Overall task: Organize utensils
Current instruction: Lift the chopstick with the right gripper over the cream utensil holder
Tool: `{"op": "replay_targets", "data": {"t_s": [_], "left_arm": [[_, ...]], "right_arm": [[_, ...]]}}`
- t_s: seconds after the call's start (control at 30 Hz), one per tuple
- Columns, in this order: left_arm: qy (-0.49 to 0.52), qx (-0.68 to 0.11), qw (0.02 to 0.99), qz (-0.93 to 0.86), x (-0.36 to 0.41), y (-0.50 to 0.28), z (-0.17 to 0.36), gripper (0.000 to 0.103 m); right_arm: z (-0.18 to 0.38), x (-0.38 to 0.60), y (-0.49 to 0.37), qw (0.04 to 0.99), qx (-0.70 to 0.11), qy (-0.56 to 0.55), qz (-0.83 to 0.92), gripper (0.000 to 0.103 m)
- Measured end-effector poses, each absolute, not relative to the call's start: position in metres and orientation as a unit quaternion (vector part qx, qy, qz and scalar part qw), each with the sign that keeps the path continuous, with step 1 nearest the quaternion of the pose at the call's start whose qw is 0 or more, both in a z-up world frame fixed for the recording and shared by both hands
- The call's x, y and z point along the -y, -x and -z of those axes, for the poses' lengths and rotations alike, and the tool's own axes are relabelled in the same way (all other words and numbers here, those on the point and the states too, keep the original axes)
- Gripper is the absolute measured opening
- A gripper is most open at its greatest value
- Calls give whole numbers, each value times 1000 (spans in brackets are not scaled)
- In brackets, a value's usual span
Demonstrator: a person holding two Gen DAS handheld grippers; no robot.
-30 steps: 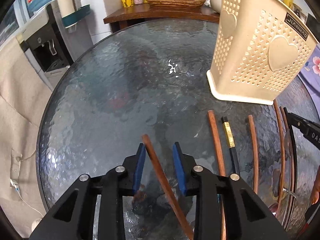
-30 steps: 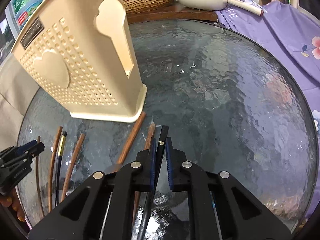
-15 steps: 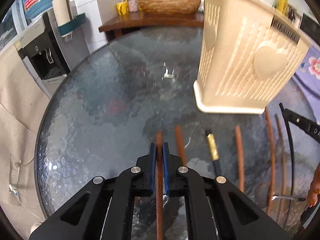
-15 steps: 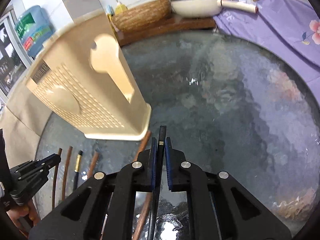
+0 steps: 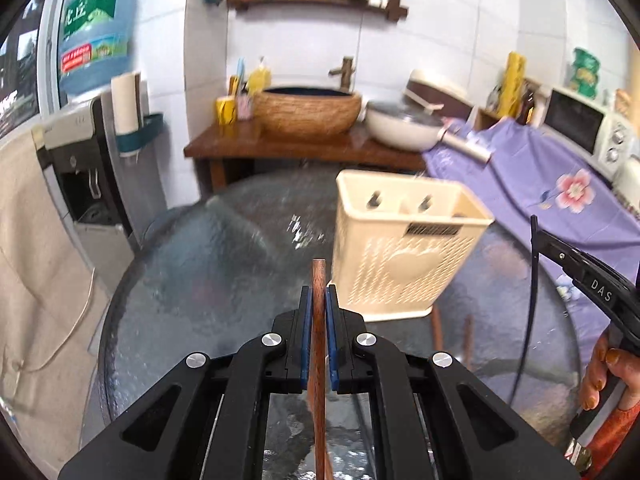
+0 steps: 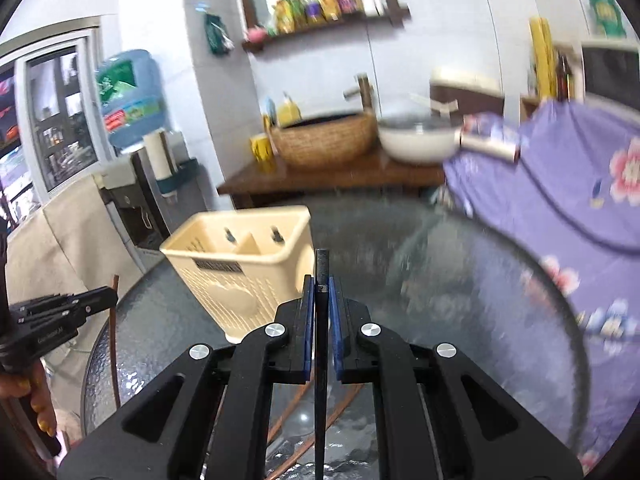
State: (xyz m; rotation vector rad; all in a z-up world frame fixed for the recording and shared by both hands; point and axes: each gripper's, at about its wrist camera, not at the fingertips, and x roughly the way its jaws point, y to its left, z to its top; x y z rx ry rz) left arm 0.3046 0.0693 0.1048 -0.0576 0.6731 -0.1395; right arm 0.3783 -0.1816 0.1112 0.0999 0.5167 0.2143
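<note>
Counting utensils and holder
One cream holder (image 5: pixel 404 248) is standing; one brown chopstick (image 5: pixel 319 320) and one black chopstick (image 6: pixel 321 320) are showing in the grippers.

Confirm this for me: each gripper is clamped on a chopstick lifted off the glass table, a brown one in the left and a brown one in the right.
Not quite. The left gripper does clamp a brown chopstick, but the right gripper holds a black chopstick, as the right wrist view shows. Both are raised above the glass table.

home kitchen | microwave (image 5: pixel 580 130) | water dispenser (image 5: pixel 76 152) | condiment shelf (image 5: pixel 316 0)
</note>
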Motion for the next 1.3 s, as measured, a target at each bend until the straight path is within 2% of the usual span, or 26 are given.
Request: {"op": "replay_targets", "data": {"t_s": [0.27,0.43,0.77,0.93,1.1,1.3], "left_arm": [[24,-276,956,92,-66,-281,-144,7],[22,-259,961,93,-65,-276,-158,7],[14,-238,965,111,-58,-283,-197,7],[21,-234,963,134,-51,-301,-239,7],[53,-215,966,131,-54,-325,-286,7],[75,-220,966,112,-51,-359,-302,6]], "right_arm": [[-163,183,-336,971,-198,-33,-133,8],[-179,179,-329,969,-193,-36,-150,8],[-209,170,-352,956,-216,-56,-189,8],[-246,165,-366,952,-216,-66,-209,8],[-299,166,-383,960,-181,-77,-201,8],[-325,163,-417,966,-175,-92,-168,8]]}}
